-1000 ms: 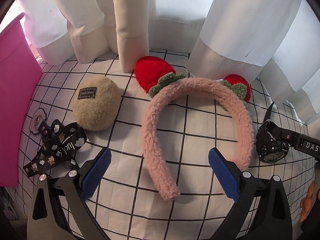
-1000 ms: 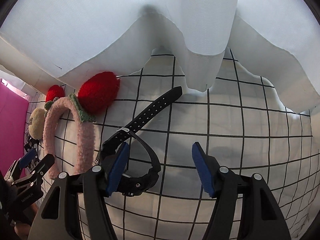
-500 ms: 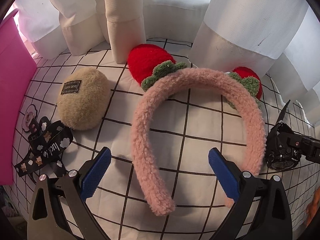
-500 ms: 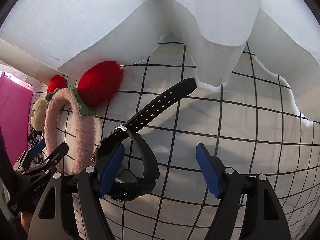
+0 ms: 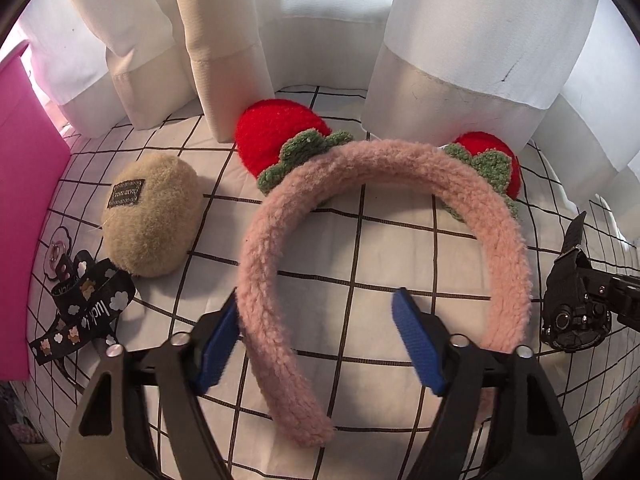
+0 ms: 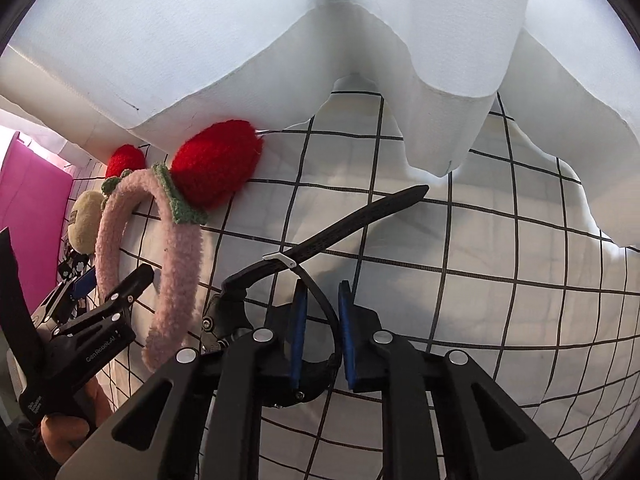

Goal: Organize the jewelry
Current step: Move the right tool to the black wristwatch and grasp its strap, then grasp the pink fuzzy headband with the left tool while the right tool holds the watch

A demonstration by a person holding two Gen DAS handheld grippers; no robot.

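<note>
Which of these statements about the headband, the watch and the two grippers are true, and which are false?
1. The right gripper has its jaws closed on the strap of the black watch. True.
2. The left gripper is shut. False: its jaws stand open around one leg of the pink headband.
3. The headband carries two red strawberry ears with green leaves. True.
4. The beige fluffy clip lies to the right of the headband in the left wrist view. False: it lies to the left.
5. The cloth under everything is plain white. False: it has a black grid.
</note>
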